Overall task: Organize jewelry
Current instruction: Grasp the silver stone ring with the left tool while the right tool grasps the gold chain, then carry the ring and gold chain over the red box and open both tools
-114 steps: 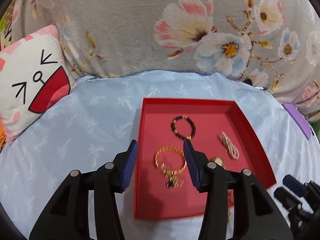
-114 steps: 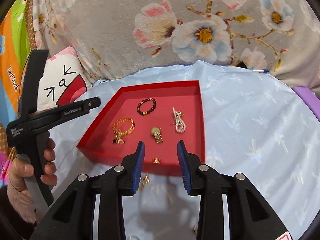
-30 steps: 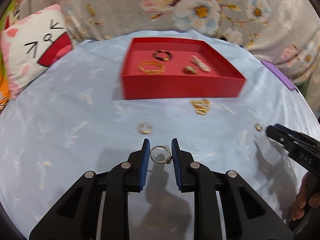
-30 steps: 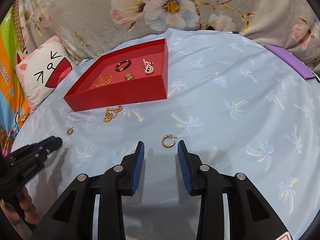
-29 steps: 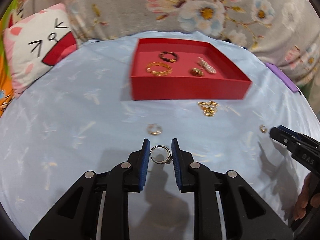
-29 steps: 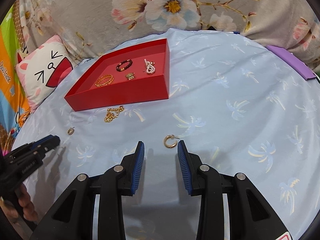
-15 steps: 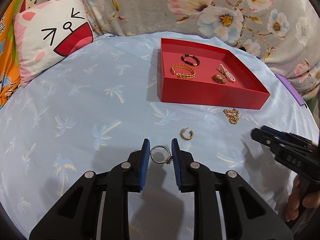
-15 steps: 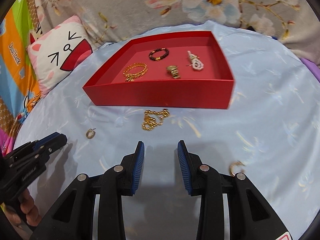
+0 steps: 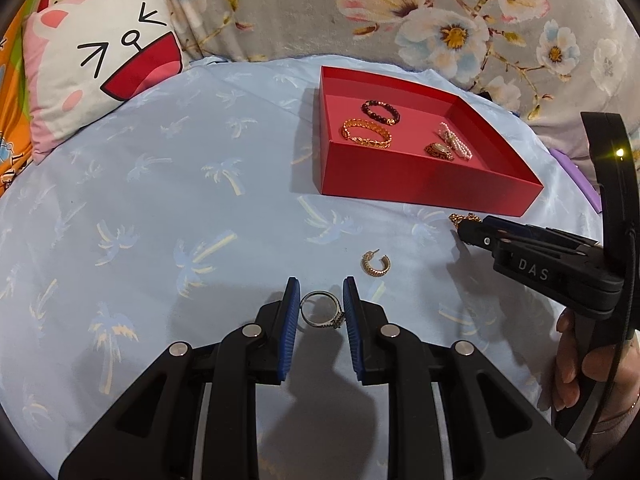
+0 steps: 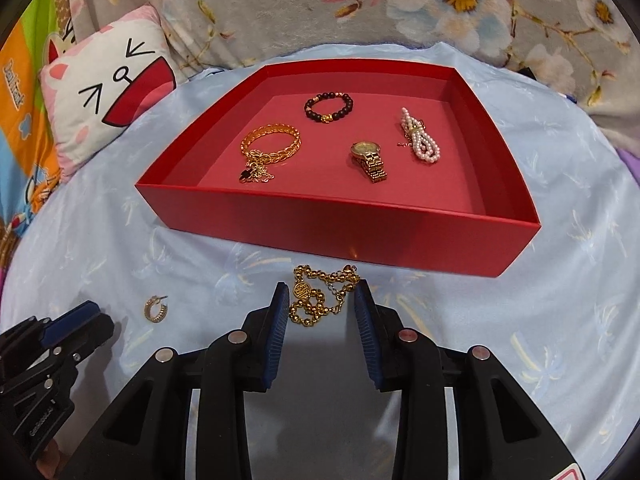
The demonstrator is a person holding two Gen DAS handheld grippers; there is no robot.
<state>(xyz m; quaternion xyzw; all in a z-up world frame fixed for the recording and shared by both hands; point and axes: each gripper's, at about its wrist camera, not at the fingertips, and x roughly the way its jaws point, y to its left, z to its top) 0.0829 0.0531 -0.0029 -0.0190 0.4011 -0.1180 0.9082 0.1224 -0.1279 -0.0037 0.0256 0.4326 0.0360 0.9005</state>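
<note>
Left tool (image 9: pixel 321 305): clamped on ring (image 9: pixel 321 309). Right tool (image 10: pixel 322 309): closing around gold chain (image 10: pixel 320 294), on bed before red tray (image 10: pixel 360 236), pads not yet touching. Best gathered whole; loose links likely to trail.

Silver ring (image 9: pixel 321 315) with a small stone setting is upright, pinched between your left gripper's (image 9: pixel 320 300) pads. Gold bead chain (image 10: pixel 322 295) lies bunched on the sheet just before the red tray (image 10: pixel 360 228). Gold hoop earring (image 9: pixel 375 265) lies nearby.
</note>
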